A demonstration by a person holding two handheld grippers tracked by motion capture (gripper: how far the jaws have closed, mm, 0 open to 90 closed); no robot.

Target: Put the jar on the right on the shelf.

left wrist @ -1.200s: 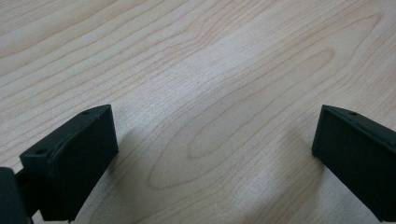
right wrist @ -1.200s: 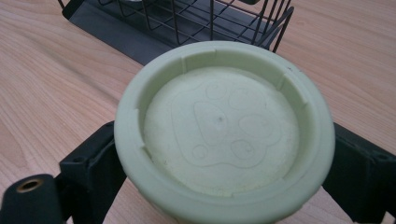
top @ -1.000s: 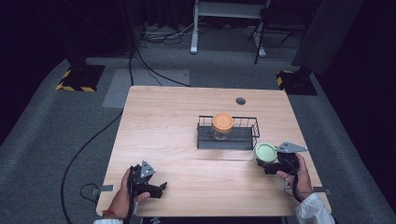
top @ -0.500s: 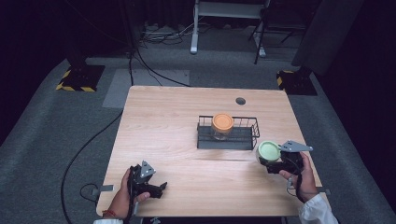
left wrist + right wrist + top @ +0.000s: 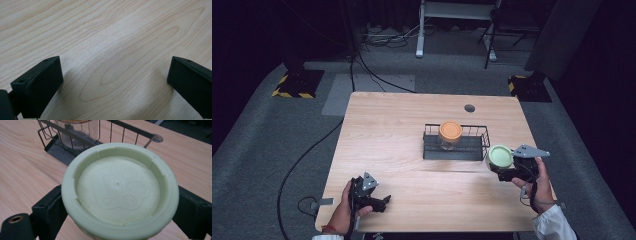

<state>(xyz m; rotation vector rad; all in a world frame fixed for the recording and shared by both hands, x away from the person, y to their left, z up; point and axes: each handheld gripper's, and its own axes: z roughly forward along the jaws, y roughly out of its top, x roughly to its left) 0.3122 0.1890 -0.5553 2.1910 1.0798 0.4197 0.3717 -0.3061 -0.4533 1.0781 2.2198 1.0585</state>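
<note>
My right gripper (image 5: 502,169) is shut on a jar with a pale green lid (image 5: 500,156), held just right of the black wire basket (image 5: 455,148). In the right gripper view the green lid (image 5: 119,186) shows a paw-print relief, with a black jaw on each side. Inside the basket stands a clear jar with an orange lid (image 5: 450,132), also seen behind the wires as the clear jar (image 5: 75,131). My left gripper (image 5: 384,201) rests open near the table's front left edge. Bare wood lies between its fingers (image 5: 37,85).
The light wood table (image 5: 387,145) has a round cable hole (image 5: 469,108) at the back right. A black cable (image 5: 307,155) trails off the left side over grey carpet. Stands and hazard-striped bases sit on the floor beyond the table.
My right gripper has carried the green-lidded jar slightly right and farther back, toward the basket's right end. The left gripper has stayed put.
</note>
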